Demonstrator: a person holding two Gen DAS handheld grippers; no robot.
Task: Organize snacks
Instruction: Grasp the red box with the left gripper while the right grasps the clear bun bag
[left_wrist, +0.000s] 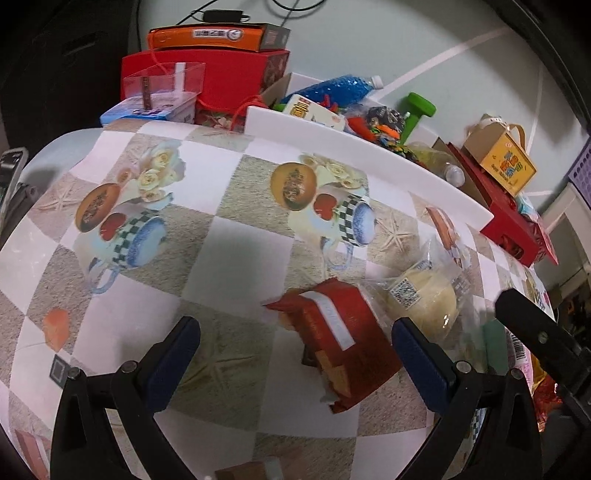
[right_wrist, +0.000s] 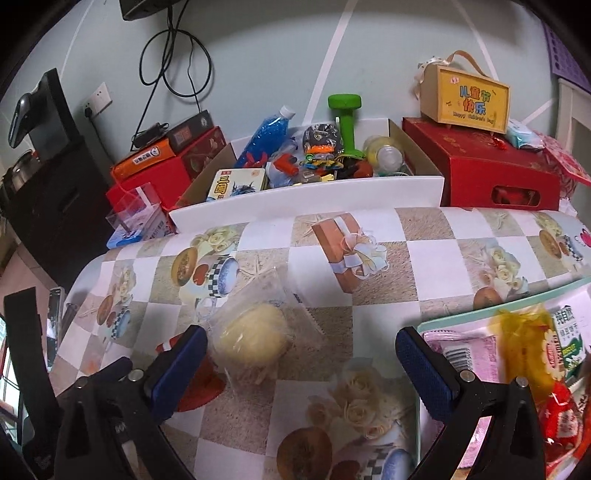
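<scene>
The red snack pack (left_wrist: 334, 343) lies on the worktop (left_wrist: 221, 258) between our left claw's (left_wrist: 295, 363) spread, empty jaws, touching the wrapped bun (right_wrist: 251, 339). We should lower squarely, pinching only the pack. Our right claw (right_wrist: 301, 369) hangs open, empty, beside the tray (right_wrist: 432, 325).

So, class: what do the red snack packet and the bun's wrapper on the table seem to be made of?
Red snack packet: probably glossy plastic or foil film, judging by its crinkled, torn-looking end. Bun's wrapper: thin clear plastic film; the pale bun shows through, with creases.
</scene>
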